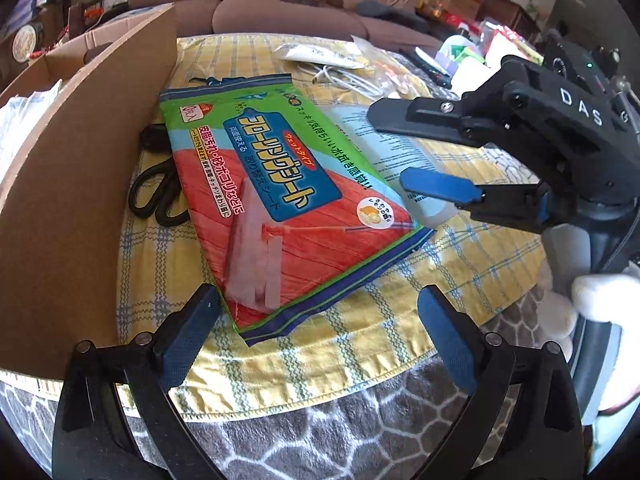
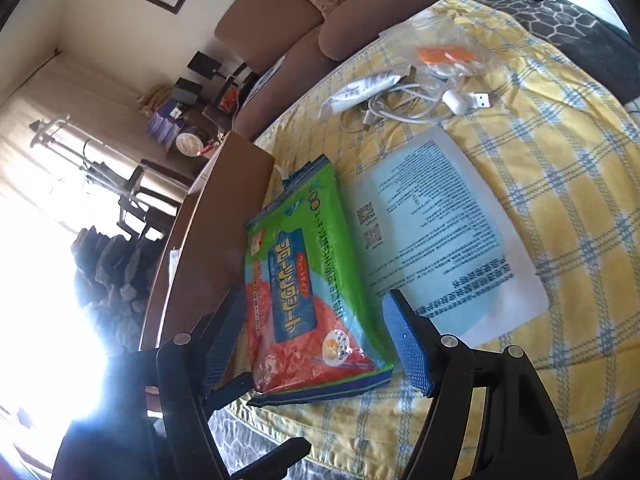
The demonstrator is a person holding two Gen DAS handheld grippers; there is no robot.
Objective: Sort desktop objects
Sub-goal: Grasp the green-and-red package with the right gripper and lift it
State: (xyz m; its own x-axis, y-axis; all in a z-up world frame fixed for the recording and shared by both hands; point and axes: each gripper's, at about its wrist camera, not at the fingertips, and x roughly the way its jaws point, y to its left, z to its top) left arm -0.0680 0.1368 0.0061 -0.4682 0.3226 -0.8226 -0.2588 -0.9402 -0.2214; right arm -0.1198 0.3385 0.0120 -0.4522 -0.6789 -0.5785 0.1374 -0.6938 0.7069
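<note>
A green, blue and red pack of floor wipes point(image 1: 280, 196) lies flat on the yellow checked cloth point(image 1: 360, 344), next to a cardboard box point(image 1: 80, 184). It also shows in the right wrist view point(image 2: 312, 280). My left gripper point(image 1: 320, 320) is open, its fingers astride the pack's near end, empty. My right gripper point(image 2: 316, 332) is open around the pack's near corner and holds nothing; it also shows in the left wrist view point(image 1: 404, 148), hovering over a printed sheet point(image 2: 440, 240).
Black scissors point(image 1: 158, 184) lie between box and pack. A white cable point(image 2: 420, 104), a white tube point(image 2: 360, 88) and a clear bag with orange items point(image 2: 444, 56) lie at the far side. A brown sofa point(image 1: 288, 12) stands behind. Dark patterned covering point(image 1: 320, 440) lies under the cloth's edge.
</note>
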